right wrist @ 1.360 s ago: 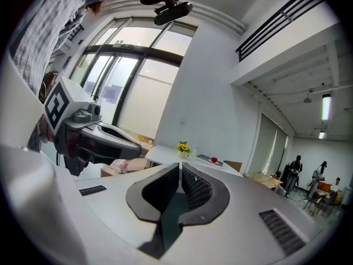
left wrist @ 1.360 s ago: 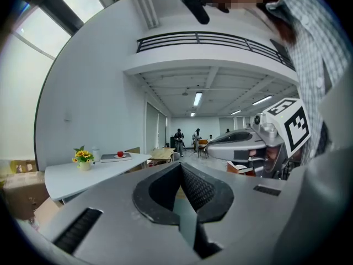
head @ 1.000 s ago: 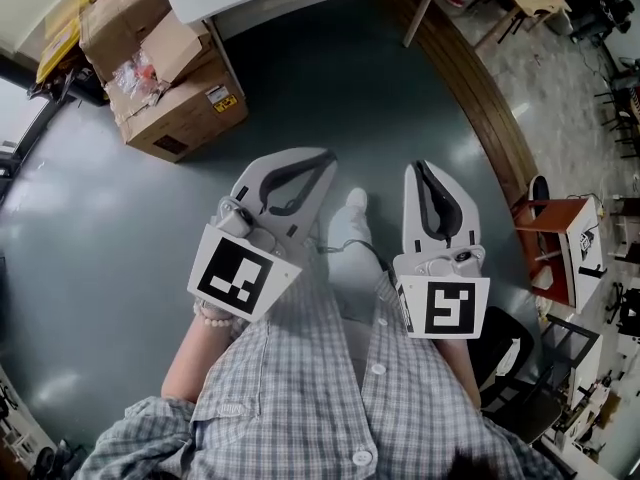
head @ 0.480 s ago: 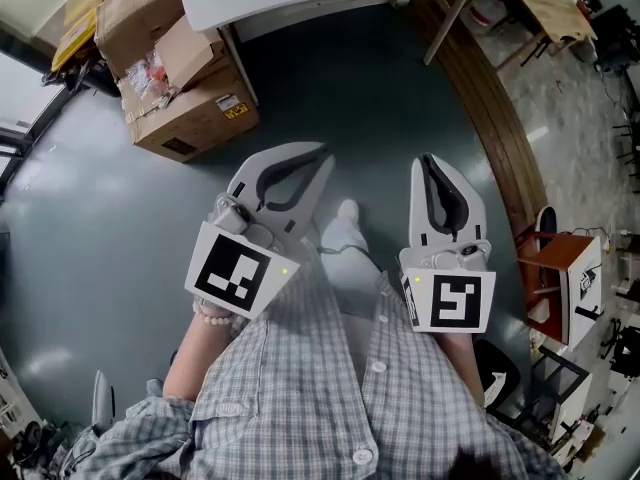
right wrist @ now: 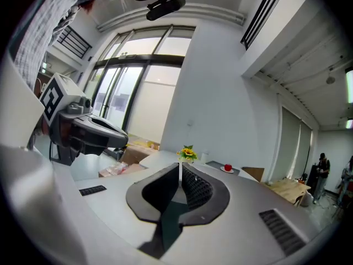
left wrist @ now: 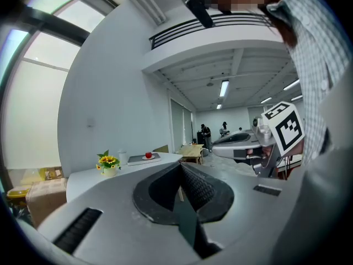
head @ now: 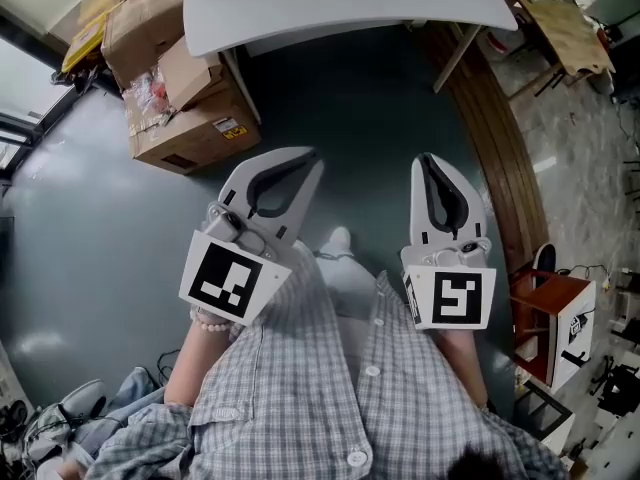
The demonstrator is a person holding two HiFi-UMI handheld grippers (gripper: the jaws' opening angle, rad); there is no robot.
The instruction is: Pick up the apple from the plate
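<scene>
More of the white table point(head: 330, 3) shows at the top of the head view than a moment ago, and the brown boxes point(head: 180, 108) beside it have slid a bit lower. Both grippers look about the same as before.

The left gripper point(head: 308, 158) is held out in front of the person's checked shirt point(head: 300, 388). Its tip points up toward the table and leans a little toward the other gripper. The right gripper point(head: 427, 159) is next to it and points straight at the table. They are side by side but not touching. Each one has its marker cube at the back, close to the shirt. A bead band point(head: 210, 319) sits on the left wrist.

In the left gripper view, the left gripper point(left wrist: 179, 165) has its two jaws pressed together with nothing between them. In the right gripper view, the right gripper point(right wrist: 180, 165) has its jaws pressed together too, and it holds nothing.

The red apple point(left wrist: 148, 155) sits on a small plate point(left wrist: 148, 158) on the table point(left wrist: 83, 175), well away from both grippers. Yellow flowers in a pot point(left wrist: 108, 162) stand on the table too, near the edge. The right gripper view shows the same apple point(right wrist: 228, 167), plate point(right wrist: 226, 170) and flowers point(right wrist: 187, 153).
</scene>
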